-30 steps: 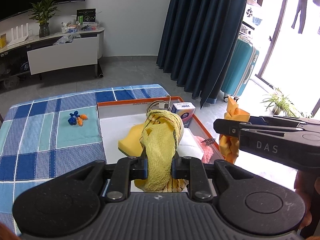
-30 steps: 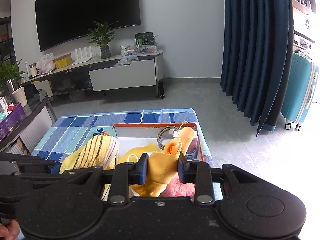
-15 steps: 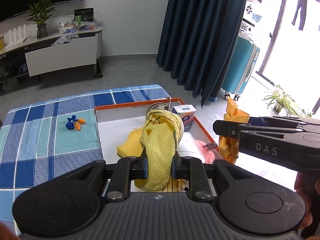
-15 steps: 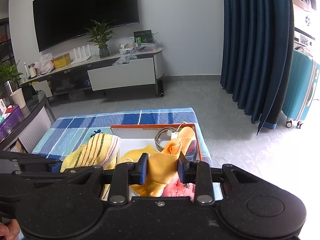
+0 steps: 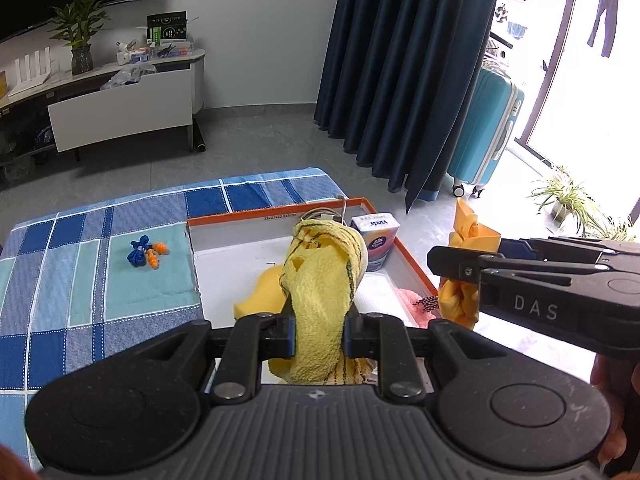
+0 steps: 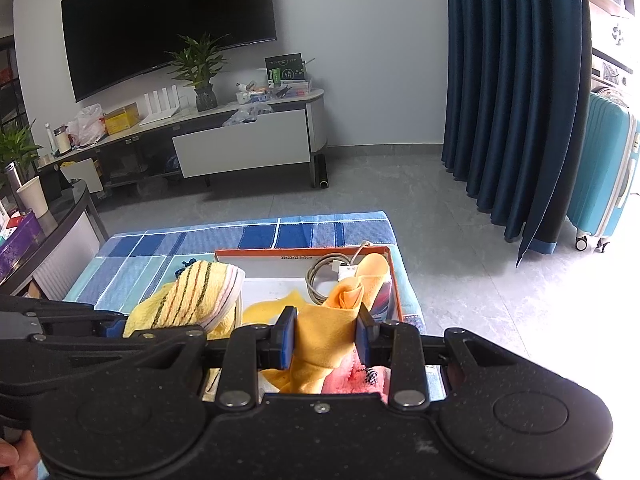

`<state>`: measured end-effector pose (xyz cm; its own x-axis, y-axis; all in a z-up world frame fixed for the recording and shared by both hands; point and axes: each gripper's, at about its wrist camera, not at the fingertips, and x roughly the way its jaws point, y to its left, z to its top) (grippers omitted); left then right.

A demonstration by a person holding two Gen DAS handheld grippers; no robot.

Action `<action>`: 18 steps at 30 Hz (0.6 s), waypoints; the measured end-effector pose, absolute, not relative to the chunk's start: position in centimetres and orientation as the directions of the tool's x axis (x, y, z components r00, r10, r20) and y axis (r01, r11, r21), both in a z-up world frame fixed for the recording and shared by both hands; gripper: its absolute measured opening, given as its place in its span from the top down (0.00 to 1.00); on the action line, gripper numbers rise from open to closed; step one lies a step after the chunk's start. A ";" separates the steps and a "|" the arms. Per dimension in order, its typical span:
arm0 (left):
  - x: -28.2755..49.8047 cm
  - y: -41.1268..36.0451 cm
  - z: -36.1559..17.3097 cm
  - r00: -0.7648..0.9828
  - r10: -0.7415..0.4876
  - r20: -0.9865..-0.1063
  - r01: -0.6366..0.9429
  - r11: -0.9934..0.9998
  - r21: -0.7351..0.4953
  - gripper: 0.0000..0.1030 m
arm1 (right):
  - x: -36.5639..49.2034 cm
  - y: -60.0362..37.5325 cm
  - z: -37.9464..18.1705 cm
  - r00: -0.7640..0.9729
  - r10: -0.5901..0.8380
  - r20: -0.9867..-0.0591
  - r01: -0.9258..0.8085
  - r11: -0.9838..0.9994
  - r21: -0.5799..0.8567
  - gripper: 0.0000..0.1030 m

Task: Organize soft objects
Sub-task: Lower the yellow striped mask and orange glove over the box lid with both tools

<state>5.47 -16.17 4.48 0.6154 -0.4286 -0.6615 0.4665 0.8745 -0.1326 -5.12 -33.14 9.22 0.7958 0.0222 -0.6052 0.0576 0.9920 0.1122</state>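
My left gripper (image 5: 318,330) is shut on a yellow striped towel (image 5: 320,280), held up over the orange-rimmed white box (image 5: 276,216). My right gripper (image 6: 325,334) is shut on an orange cloth (image 6: 324,332), also above the box (image 6: 296,252). In the left wrist view the right gripper and its orange cloth (image 5: 472,236) hang past the box's right rim. Inside the box lie a yellow sponge (image 5: 256,294), a pink fluffy piece (image 5: 412,304), a white cloth and a tissue pack (image 5: 376,232). The towel (image 6: 192,296) shows at left in the right wrist view.
The box stands on a table with a blue checked cloth (image 5: 80,280). A small blue and orange toy (image 5: 144,254) lies on the cloth left of the box. A coiled cable (image 6: 320,272) sits at the box's far end. Dark curtains and a teal suitcase (image 5: 484,128) stand to the right.
Both views shift slightly, with the table and box sitting a little lower and farther in frame. Both grips hold the same cloths as before.
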 end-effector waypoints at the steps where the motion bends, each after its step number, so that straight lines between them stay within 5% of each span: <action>1: 5.5 -16.2 4.5 0.615 -0.427 -0.663 0.466 0.875 -0.132 0.78 | -5.1 -33.1 9.2 0.796 0.023 -0.606 0.057 0.992 0.113 0.64; 18: 7.6 -16.7 4.5 0.609 -0.417 -0.675 0.464 0.877 -0.123 0.78 | -3.2 -33.5 8.7 0.780 0.026 -0.625 0.062 0.991 0.118 0.64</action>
